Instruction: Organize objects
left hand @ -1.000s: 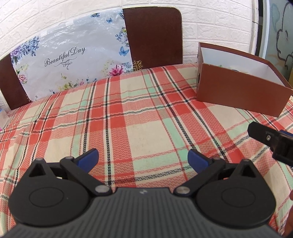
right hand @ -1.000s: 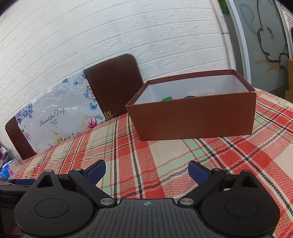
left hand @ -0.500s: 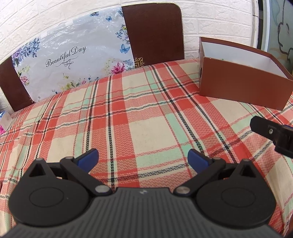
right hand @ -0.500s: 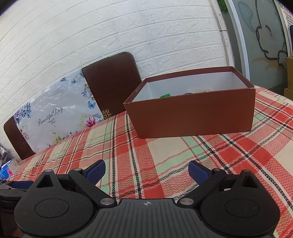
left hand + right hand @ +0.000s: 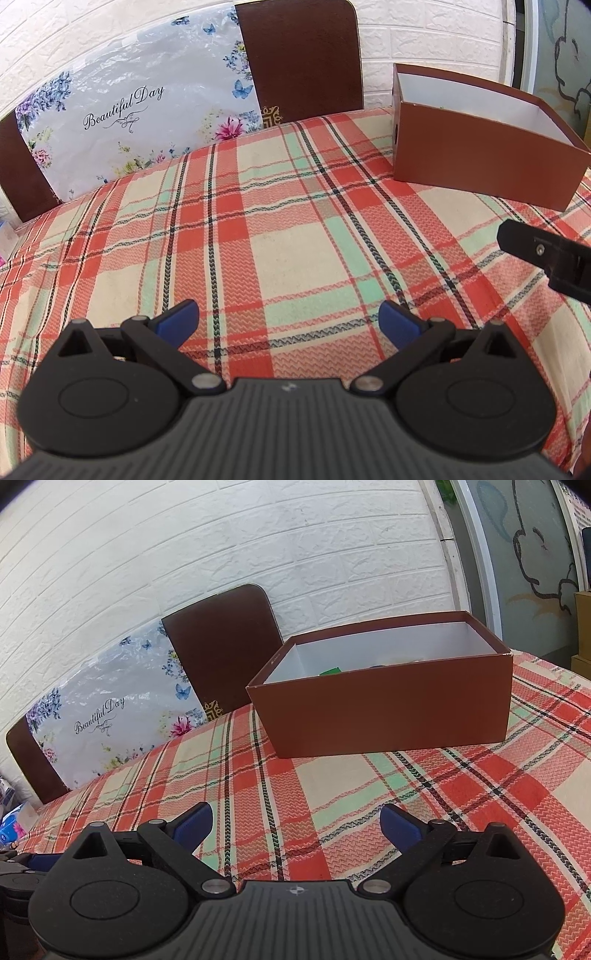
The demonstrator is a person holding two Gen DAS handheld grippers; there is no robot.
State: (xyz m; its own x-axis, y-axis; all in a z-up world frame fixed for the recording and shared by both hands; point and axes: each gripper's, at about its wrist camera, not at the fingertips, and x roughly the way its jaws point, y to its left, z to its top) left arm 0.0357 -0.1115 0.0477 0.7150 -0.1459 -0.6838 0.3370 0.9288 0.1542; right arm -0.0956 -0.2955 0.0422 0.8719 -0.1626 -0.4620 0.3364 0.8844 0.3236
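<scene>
A brown cardboard box with a white inside stands on the plaid tablecloth at the far right; it also shows in the right wrist view, with a green object and other items partly visible inside. My left gripper is open and empty above the cloth. My right gripper is open and empty, short of the box. Part of the right gripper's body shows at the right edge of the left wrist view.
A plaid tablecloth covers the table. Two brown chair backs stand behind it, with a floral "Beautiful Day" bag leaning there. A white brick wall is behind. Small packages lie at the far left.
Both grippers have drawn back slightly from the box and stay open. Nothing on the table has moved.
</scene>
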